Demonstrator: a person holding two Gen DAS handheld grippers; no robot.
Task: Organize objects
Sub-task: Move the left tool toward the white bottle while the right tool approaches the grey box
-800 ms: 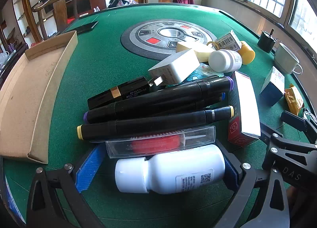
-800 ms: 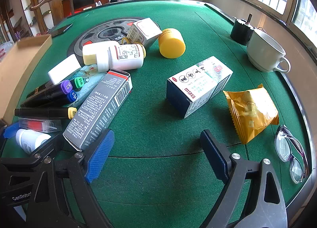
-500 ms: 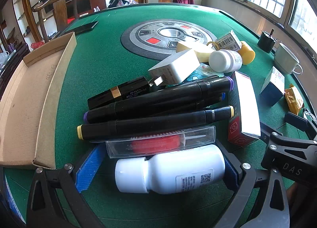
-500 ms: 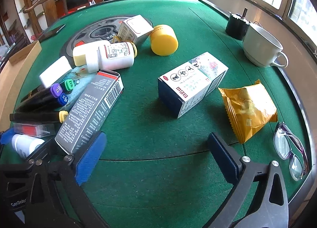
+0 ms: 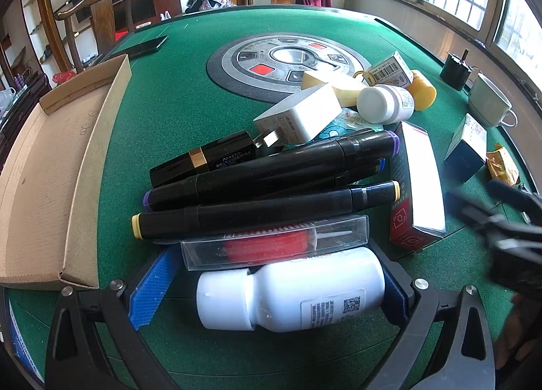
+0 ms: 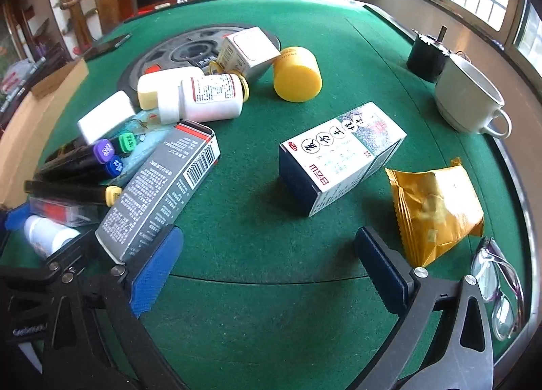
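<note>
A white bottle [image 5: 291, 291] lies on its side on the green felt between the blue pads of my left gripper [image 5: 272, 288]. The jaws stand wide, with a gap at the cap end. Just beyond the bottle lie a clear case with a red item [image 5: 274, 247], black markers [image 5: 264, 210] and a grey-and-red box [image 5: 416, 186]. My right gripper [image 6: 269, 271] is open over bare felt, with the same grey box [image 6: 159, 186] against its left finger. A blue-and-white medicine box [image 6: 342, 156] lies ahead of it, and a yellow sachet [image 6: 437, 207] to the right.
A cardboard tray [image 5: 44, 180] sits at the left. A white charger [image 5: 301, 119], a pill bottle [image 6: 206, 98] and a yellow jar [image 6: 298, 75] lie near the table's centre. At the right edge are a white cup [image 6: 471, 102], a black cylinder [image 6: 426, 54] and glasses [image 6: 498, 288].
The cardboard tray's near corner sits a little nearer the pile. The right gripper has shifted slightly and shows blurred in the left wrist view. The left gripper and bottle have stayed put.
</note>
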